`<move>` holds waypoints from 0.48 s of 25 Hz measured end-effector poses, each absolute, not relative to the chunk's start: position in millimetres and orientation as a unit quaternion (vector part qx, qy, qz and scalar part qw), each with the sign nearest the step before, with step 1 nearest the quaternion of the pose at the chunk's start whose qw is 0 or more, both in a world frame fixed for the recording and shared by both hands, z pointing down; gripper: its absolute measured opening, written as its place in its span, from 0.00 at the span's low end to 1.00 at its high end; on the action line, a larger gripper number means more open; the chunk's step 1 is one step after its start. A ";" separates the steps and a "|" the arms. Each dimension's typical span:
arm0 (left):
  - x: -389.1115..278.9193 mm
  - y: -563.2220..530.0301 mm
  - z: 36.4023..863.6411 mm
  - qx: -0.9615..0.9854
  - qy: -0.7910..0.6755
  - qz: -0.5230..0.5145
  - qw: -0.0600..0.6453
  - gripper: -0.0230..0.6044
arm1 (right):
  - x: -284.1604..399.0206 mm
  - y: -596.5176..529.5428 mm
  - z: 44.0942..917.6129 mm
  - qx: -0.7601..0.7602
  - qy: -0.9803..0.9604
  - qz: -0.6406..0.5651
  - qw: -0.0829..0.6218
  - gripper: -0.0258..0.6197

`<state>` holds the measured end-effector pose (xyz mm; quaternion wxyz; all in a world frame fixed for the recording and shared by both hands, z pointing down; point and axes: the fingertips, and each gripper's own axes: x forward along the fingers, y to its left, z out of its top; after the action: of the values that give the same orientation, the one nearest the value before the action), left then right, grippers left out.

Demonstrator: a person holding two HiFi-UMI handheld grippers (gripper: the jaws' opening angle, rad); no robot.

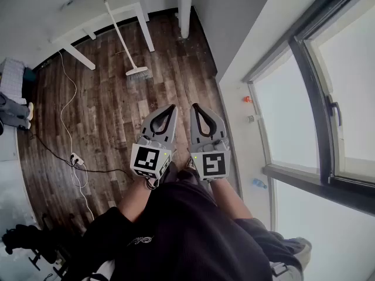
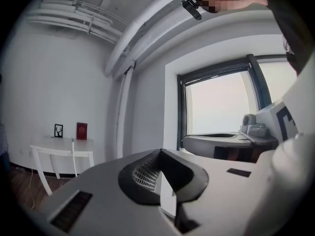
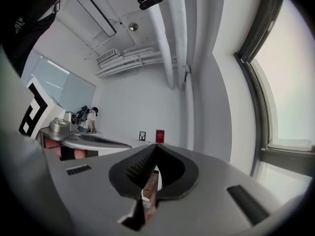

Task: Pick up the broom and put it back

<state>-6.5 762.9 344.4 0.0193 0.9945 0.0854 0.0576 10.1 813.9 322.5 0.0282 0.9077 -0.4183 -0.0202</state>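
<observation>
The broom (image 1: 123,40) leans against the white table (image 1: 111,13) at the far end of the room, its white handle slanting up to the tabletop and its pale bristle head (image 1: 138,72) on the wooden floor. My left gripper (image 1: 170,106) and right gripper (image 1: 196,106) are held side by side close to my body, well short of the broom. Both are shut with their tips touching and nothing between them. In the left gripper view the shut jaws (image 2: 160,150) point toward the table (image 2: 59,150), where the thin broom handle (image 2: 73,154) stands. The right gripper's (image 3: 155,145) jaws are likewise shut and hold nothing.
A white cable (image 1: 69,98) and a power strip (image 1: 76,158) with black cords lie on the floor at the left. A white pipe (image 1: 184,7) rises by the wall behind the broom. A large window (image 1: 328,98) and its sill (image 1: 249,133), bearing small items, run along the right.
</observation>
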 end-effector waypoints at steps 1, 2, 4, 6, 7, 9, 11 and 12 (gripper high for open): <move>-5.6 765.4 344.8 0.994 0.086 0.058 0.019 0.04 | 10.0 815.4 322.7 0.907 -0.419 -0.020 0.029 0.07; -4.8 768.2 345.2 0.994 0.086 0.059 0.019 0.04 | 9.9 817.1 322.8 0.907 -0.419 -0.020 0.030 0.07; -3.3 774.9 346.0 0.994 0.087 0.060 0.019 0.04 | 10.4 822.2 323.3 0.907 -0.419 -0.021 0.032 0.07; -1.4 782.4 346.5 0.994 0.087 0.060 0.021 0.04 | 12.2 829.4 322.1 0.907 -0.418 -0.028 0.036 0.07; -0.4 785.8 347.1 0.994 0.086 0.060 0.023 0.04 | 13.0 833.1 320.9 0.907 -0.418 -0.034 0.039 0.07; 1.2 791.2 349.7 0.994 0.084 0.062 0.023 0.04 | 13.6 839.0 319.8 0.905 -0.420 -0.045 0.044 0.07; 4.0 795.3 354.5 0.994 0.083 0.067 0.021 0.04 | 15.5 843.9 323.6 0.906 -0.419 -0.041 0.042 0.07; 6.4 796.4 357.5 0.994 0.082 0.070 0.021 0.04 | 18.2 845.8 327.2 0.907 -0.418 -0.034 0.041 0.07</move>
<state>6.4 796.4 357.5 0.0214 0.9939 0.0823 0.0700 18.2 845.8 327.2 0.0414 0.9070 -0.4176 -0.0343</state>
